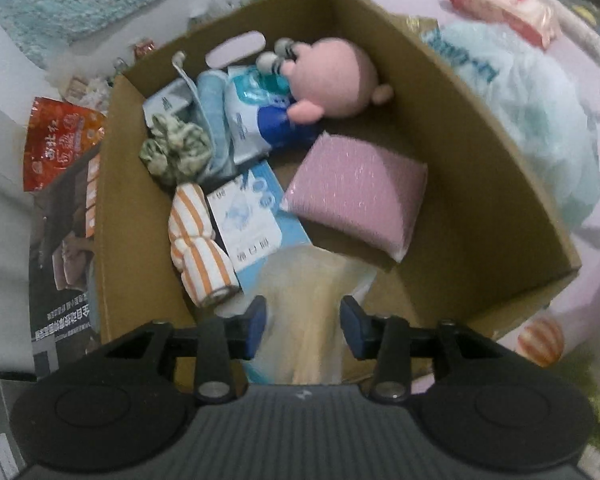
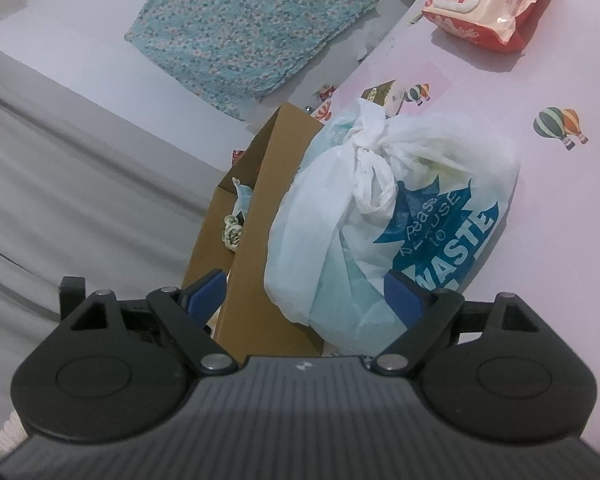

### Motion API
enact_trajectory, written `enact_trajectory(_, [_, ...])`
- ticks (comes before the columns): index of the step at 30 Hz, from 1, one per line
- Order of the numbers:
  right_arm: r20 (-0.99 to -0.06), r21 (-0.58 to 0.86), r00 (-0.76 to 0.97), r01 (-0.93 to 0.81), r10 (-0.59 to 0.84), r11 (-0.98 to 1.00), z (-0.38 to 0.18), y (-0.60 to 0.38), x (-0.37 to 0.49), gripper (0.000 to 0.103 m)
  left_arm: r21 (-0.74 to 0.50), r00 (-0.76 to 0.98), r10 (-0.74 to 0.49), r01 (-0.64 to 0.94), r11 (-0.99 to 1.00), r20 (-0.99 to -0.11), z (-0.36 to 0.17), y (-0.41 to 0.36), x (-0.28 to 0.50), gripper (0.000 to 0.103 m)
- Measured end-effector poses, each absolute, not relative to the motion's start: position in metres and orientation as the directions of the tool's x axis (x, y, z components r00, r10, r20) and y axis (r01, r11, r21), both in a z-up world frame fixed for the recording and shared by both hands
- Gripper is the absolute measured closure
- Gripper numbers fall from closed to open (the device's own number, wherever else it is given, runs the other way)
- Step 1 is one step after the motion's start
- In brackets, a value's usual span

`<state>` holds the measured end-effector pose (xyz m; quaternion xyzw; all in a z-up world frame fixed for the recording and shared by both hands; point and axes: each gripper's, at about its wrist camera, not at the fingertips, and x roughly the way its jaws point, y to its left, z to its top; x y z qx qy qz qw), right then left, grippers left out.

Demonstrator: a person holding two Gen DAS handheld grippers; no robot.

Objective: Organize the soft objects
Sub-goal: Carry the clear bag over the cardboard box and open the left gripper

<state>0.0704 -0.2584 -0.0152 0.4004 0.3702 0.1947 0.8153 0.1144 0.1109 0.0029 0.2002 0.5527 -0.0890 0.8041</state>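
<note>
L gripper (image 1: 303,326) is held over the box (image 1: 480,168), jaws partly apart w/ a cream packet (image 1: 304,280) between them, likely for dropping in. R gripper (image 2: 305,296) is spread wide, empty, toward the tied bag (image 2: 380,216) beside the box.

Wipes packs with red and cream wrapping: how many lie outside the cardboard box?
1. The wipes pack lies on the pink sheet, beyond the tied plastic bag. Others may be hidden behind the bag or the box.
</note>
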Motion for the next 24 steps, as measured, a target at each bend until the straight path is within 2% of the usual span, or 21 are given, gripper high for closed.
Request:
enact_trajectory(1, [-0.449,0.797,0.648,-0.02,0.615,0.604,-0.016,-0.257,0.072,0.016,0.23,0.376,0.081,0.37,0.9,-0.923,0.001,0.111,0.115,0.045])
enact_trajectory(3, [-0.453,0.797,0.642,-0.02,0.619,0.604,-0.017,-0.255,0.073,0.016,0.221,0.38,0.071,0.368,0.903,-0.922,0.0,0.114,0.115,0.038])
enact_trajectory(6, [-0.46,0.794,0.634,-0.019,0.622,0.607,-0.018,-0.253,0.076,0.016,0.191,0.376,0.045,0.36,0.913,-0.926,0.004,0.119,0.113,0.037])
enact_trajectory(8, [-0.463,0.794,0.63,-0.019,0.623,0.608,-0.019,-0.252,0.078,0.016,0.215,0.392,0.059,0.365,0.906,-0.918,0.007,0.12,0.112,0.038])
enact_trajectory(10, [-0.463,0.794,0.627,-0.021,0.627,0.607,-0.019,-0.251,0.081,0.016,0.246,0.404,0.084,0.367,0.897,-0.911,0.01,0.121,0.112,0.043])
enact_trajectory(13, [-0.464,0.796,0.62,-0.022,0.633,0.605,-0.022,-0.248,0.083,0.016,0.224,0.397,0.074,0.347,0.911,-0.915,0.019,0.127,0.116,0.047])
enact_trajectory(16, [-0.468,0.797,0.613,-0.019,0.636,0.604,-0.024,-0.244,0.084,0.016,0.14,0.373,0.011,0.321,0.937,-0.928,0.03,0.133,0.119,0.056])
enact_trajectory(20, [-0.471,0.799,0.607,-0.012,0.64,0.601,-0.027,-0.243,0.087,0.016,-0.052,0.264,-0.119,0.249,0.967,-0.957,0.023,0.143,0.126,0.059])
enact_trajectory(24, [-0.472,0.799,0.605,-0.013,0.642,0.601,-0.027,-0.243,0.088,0.016,-0.049,0.228,-0.099,0.215,0.975,-0.969,0.006,0.143,0.132,0.06])
